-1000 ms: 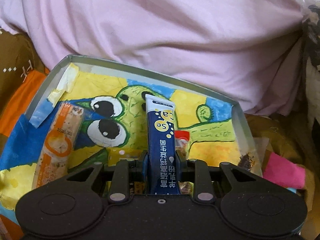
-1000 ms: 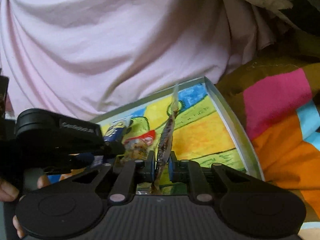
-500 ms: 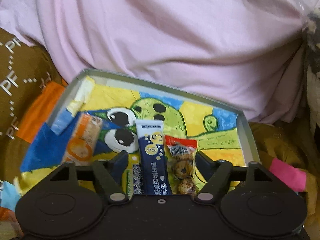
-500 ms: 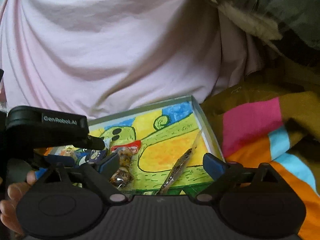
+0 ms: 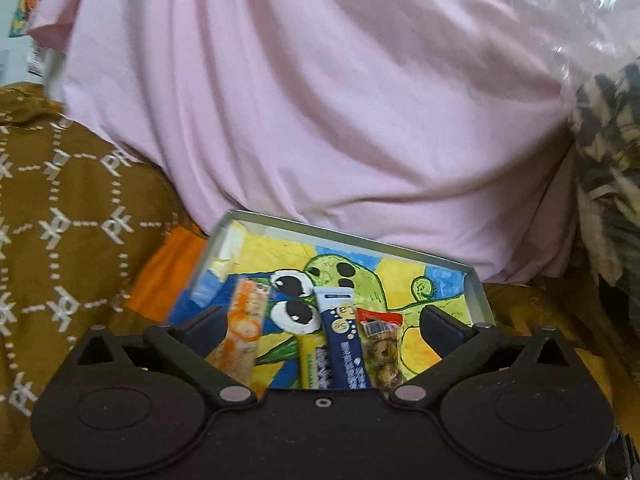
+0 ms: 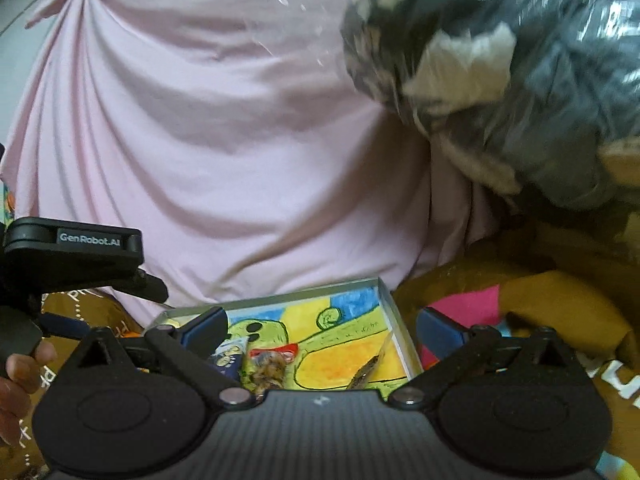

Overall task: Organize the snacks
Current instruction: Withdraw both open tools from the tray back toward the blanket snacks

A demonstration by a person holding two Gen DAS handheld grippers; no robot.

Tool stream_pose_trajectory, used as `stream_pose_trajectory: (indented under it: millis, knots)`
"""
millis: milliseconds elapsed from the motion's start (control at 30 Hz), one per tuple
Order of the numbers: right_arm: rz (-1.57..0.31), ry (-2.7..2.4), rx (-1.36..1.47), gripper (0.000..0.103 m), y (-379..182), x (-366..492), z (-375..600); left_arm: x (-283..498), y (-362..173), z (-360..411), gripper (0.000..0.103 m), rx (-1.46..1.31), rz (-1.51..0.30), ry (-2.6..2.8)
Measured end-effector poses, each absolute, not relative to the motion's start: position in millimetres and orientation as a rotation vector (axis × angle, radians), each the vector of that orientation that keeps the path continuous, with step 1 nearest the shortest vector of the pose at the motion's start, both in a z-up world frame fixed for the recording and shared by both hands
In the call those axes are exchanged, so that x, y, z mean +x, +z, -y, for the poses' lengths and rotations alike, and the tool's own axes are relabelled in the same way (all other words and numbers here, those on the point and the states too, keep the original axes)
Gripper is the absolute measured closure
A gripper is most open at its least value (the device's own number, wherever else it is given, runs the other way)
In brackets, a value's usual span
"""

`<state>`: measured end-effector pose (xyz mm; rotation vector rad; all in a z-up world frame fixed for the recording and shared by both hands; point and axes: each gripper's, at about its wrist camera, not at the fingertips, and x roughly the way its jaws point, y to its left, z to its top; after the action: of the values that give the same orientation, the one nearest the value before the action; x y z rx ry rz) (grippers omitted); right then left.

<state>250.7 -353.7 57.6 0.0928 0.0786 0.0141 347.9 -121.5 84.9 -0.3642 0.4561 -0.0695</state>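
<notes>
A metal tray (image 5: 476, 292) with a painted green cartoon floor lies on the bedding. In it lie an orange sausage pack (image 5: 244, 332), a yellow-green packet (image 5: 312, 364), a dark blue stick packet (image 5: 342, 344) and a red-topped clear pack of brown balls (image 5: 384, 352). My left gripper (image 5: 322, 322) hangs above the tray's near side, its jaws opening wide and touching nothing. In the right wrist view a thin clear fish packet (image 6: 370, 364) lies by the tray's right wall (image 6: 394, 320). My right gripper (image 6: 322, 326) is also opening, with nothing held.
A big pink cloth heap (image 5: 320, 100) rises right behind the tray. Brown patterned bedding (image 5: 60, 240) lies to the left, and pink and orange patches (image 6: 460, 308) to the right. A clear bag of dark fabric (image 6: 500, 60) looms at the upper right. A hand (image 6: 16, 372) grips the left tool.
Both grippers went from shut to wide open. The left let go of the blue stick and the right let go of the fish packet. Both then drew back and up from the tray.
</notes>
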Motion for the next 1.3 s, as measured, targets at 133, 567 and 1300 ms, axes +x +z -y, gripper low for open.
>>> stream_pose_trajectory:
  millis: [133, 567, 1300]
  knots:
    - [-0.05, 0.016, 0.126, 0.0, 64.9, 223.6, 345.0, 314.8, 89.4, 111.1, 0.001, -0.343, -0.443, -0.063]
    - [-0.024, 0.005, 0.181, 0.0, 64.6, 139.2, 325.4, 191.2, 88.5, 83.8, 0.001, -0.192, -0.354, -0.043]
    - [-0.17, 0.169, -0.031, 0.0, 25.0, 60.7, 256.1, 92.1, 40.4, 16.2, 0.001, -0.046, -0.452, -0.015]
